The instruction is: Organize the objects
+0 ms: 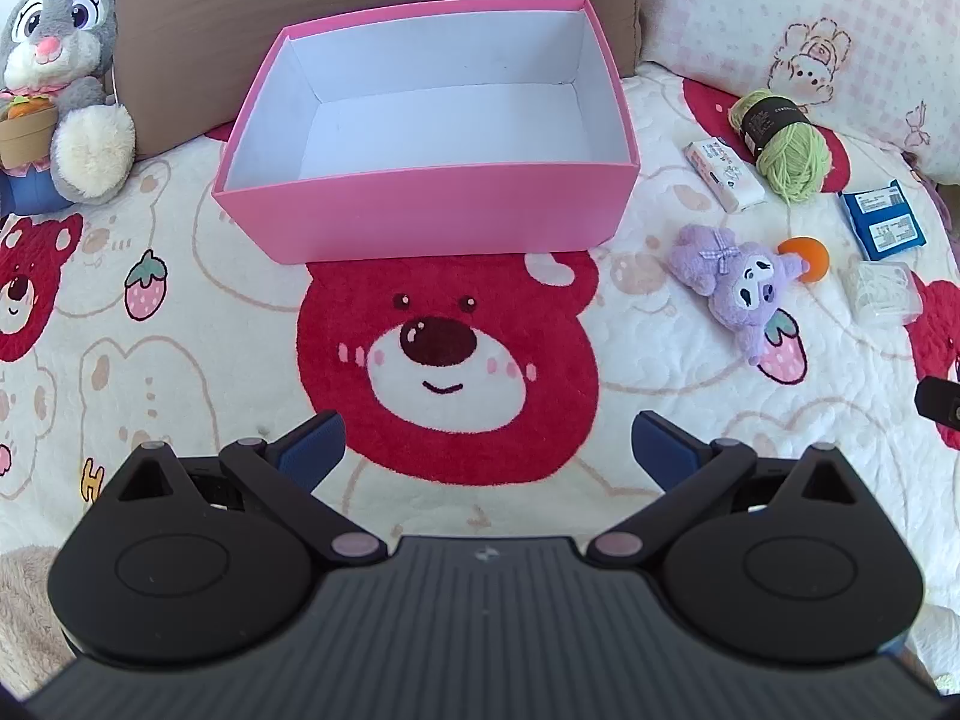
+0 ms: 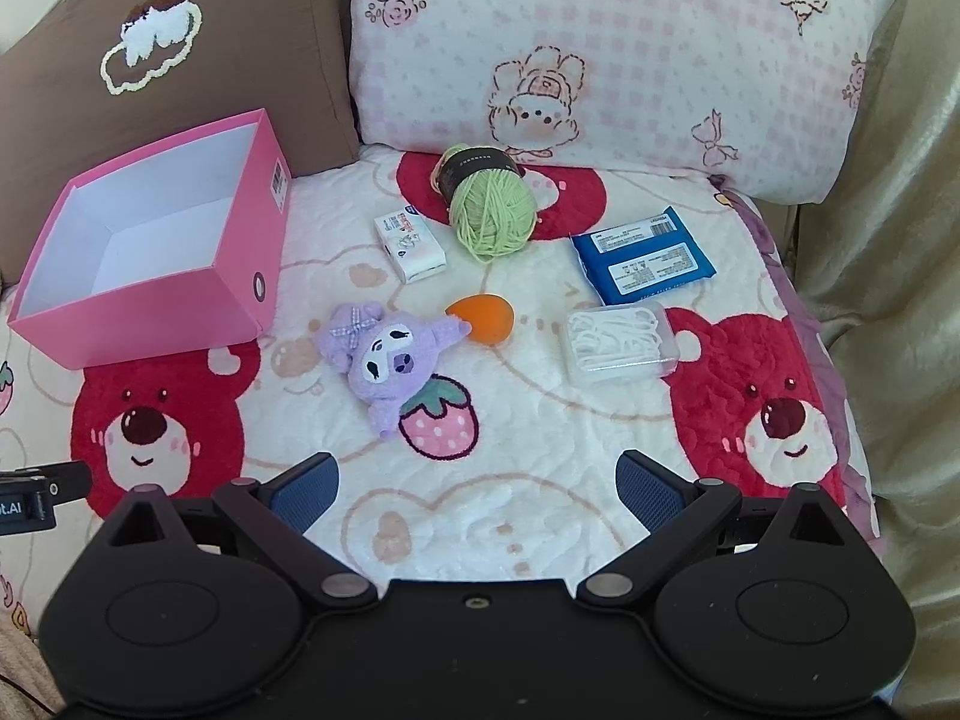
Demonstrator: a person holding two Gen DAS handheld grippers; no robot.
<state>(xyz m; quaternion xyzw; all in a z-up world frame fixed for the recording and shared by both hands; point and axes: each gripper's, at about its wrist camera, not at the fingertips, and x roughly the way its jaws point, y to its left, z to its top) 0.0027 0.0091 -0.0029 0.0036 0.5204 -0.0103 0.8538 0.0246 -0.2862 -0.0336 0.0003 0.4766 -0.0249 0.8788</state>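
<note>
An empty pink box (image 1: 420, 210) (image 2: 150, 312) stands open on the bear-print blanket. To its right lie a purple plush toy (image 1: 738, 288) (image 2: 390, 354), an orange egg-shaped sponge (image 1: 807, 258) (image 2: 483, 318), a green yarn ball (image 1: 786, 150) (image 2: 489, 210), a small white packet (image 1: 723, 177) (image 2: 411, 246), a blue wipes pack (image 1: 885, 228) (image 2: 642, 258) and a clear box of floss picks (image 1: 879, 291) (image 2: 621, 342). My left gripper (image 1: 486, 450) is open and empty in front of the box. My right gripper (image 2: 477, 489) is open and empty, short of the plush toy.
A grey rabbit plush (image 1: 60, 78) sits at the far left by a brown cushion (image 2: 180, 72). A pink checked pillow (image 2: 600, 48) stands behind the items. A beige cover (image 2: 900, 300) lies along the right edge.
</note>
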